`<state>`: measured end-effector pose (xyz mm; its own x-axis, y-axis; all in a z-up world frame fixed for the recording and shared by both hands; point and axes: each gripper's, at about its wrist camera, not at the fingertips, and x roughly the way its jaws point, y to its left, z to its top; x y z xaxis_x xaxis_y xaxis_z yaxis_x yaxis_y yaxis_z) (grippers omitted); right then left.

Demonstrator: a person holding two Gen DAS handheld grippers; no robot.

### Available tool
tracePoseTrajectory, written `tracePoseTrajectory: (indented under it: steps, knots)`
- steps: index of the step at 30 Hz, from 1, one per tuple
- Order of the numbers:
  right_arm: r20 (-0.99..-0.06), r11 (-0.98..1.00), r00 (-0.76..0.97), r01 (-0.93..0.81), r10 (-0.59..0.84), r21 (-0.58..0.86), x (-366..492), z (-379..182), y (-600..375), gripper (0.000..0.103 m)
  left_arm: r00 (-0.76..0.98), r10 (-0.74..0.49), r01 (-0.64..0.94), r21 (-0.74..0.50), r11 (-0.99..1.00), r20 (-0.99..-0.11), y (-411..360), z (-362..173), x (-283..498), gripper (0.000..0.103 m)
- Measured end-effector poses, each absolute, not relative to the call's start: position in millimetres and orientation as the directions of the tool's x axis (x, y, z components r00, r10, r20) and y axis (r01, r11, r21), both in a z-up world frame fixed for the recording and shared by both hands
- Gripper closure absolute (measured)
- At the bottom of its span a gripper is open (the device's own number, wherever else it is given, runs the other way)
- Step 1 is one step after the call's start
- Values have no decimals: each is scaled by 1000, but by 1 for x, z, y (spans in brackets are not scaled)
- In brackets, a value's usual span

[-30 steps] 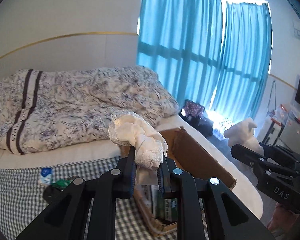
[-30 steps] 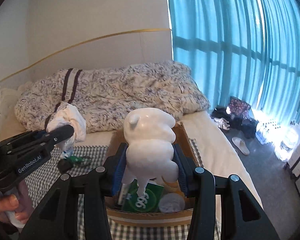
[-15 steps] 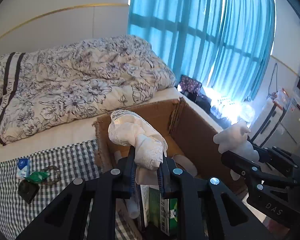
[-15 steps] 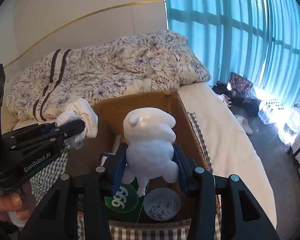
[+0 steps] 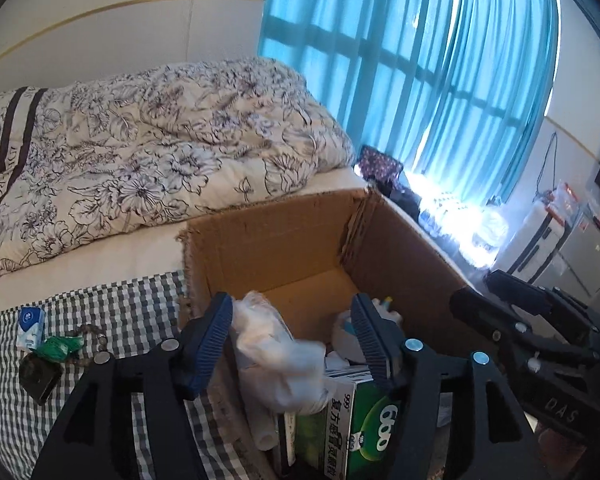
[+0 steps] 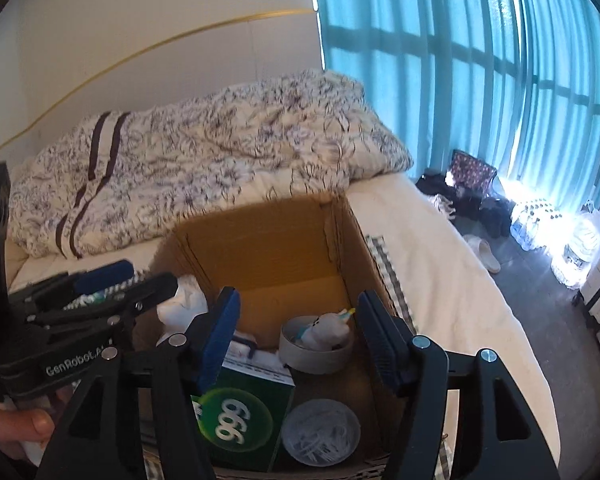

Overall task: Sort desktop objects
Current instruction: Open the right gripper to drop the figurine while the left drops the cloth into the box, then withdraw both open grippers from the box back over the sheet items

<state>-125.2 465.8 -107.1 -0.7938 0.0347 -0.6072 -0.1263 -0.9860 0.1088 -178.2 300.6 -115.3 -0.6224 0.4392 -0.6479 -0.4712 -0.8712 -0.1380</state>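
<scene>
Open-topped brown cardboard box point(image 5: 296, 240) sits on the bed, its near edge on a grey-and-white checked cloth point(image 5: 140, 320); both tongs hang over it with jaws spread wide, holding nothing; the left gripper point(image 5: 292, 340) has a crumpled white cloth bundle point(image 5: 280, 364) blurred between its blue pads, touching neither clearly; the right gripper point(image 6: 296, 336) frames a small white plush toy point(image 6: 324, 328) lying in a grey round bowl point(image 6: 316, 354) inside the box; beside the bowl stand a green medicine carton marked 999 point(image 6: 240, 420) and a round clear tub of white clips point(image 6: 320, 432); on the checked cloth, left of the box, lie a small blue-and-white packet point(image 5: 30, 326), a green wrapper point(image 5: 58, 348) and a dark flat object point(image 5: 40, 376); a floral duvet point(image 5: 140, 152) lies behind.
</scene>
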Motion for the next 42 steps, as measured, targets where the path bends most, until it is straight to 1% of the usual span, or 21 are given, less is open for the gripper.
tracePoseTrajectory:
  steps: [3,6,8,14,15,16,19,20,22,24,26,27,34,37,42]
  knots:
    - [-587,-987,-808,-120,36,105,-121,-93,455,41,-646,424,-451,-131,-883,-635,285,-106,-171,36]
    - [-569,-989,-822,-107,30,102,-116,-82,439,37,-676,402,-419,-126,-899,-618,263,-98,-163,29]
    - [-548,-991,-836,-88,20,98,-110,-73,424,34,-699,379,-393,-117,-912,-606,243,-93,-158,27]
    - [-515,-995,-856,-16,-39,102,-104,-55,376,32,-766,284,-299,-71,-952,-576,175,-79,-142,18]
    - [-512,-995,-857,-2,-51,101,-104,-53,366,32,-780,261,-277,-59,-959,-568,162,-77,-140,13]
    - [-510,-995,-858,10,-59,98,-104,-52,358,31,-793,238,-257,-47,-965,-560,149,-74,-139,9]
    - [-504,-995,-859,50,-85,82,-105,-51,329,22,-824,177,-206,-6,-978,-539,116,-70,-133,1]
    - [-502,-996,-860,61,-89,72,-105,-51,319,20,-831,160,-193,6,-981,-533,106,-70,-130,0]
    - [-502,-994,-858,85,-106,65,-107,-53,304,18,-842,123,-163,31,-986,-526,87,-71,-126,0]
    - [-506,-991,-852,113,-134,71,-110,-56,289,15,-844,97,-141,44,-989,-528,72,-73,-123,0]
    - [-514,-986,-842,147,-166,76,-116,-62,272,9,-841,70,-114,49,-992,-536,57,-80,-122,0]
    - [-520,-984,-835,159,-177,80,-118,-66,267,8,-838,57,-101,50,-994,-543,50,-85,-123,0]
    - [-621,-965,-741,238,-254,110,-157,-112,227,8,-788,19,-55,39,-998,-616,21,-137,-134,0]
    - [-685,-952,-670,279,-287,125,-179,-141,212,8,-764,32,-53,14,-998,-645,14,-161,-149,0]
    - [-731,-949,-619,290,-286,125,-211,-179,197,8,-716,54,-58,-18,-998,-696,12,-201,-181,0]
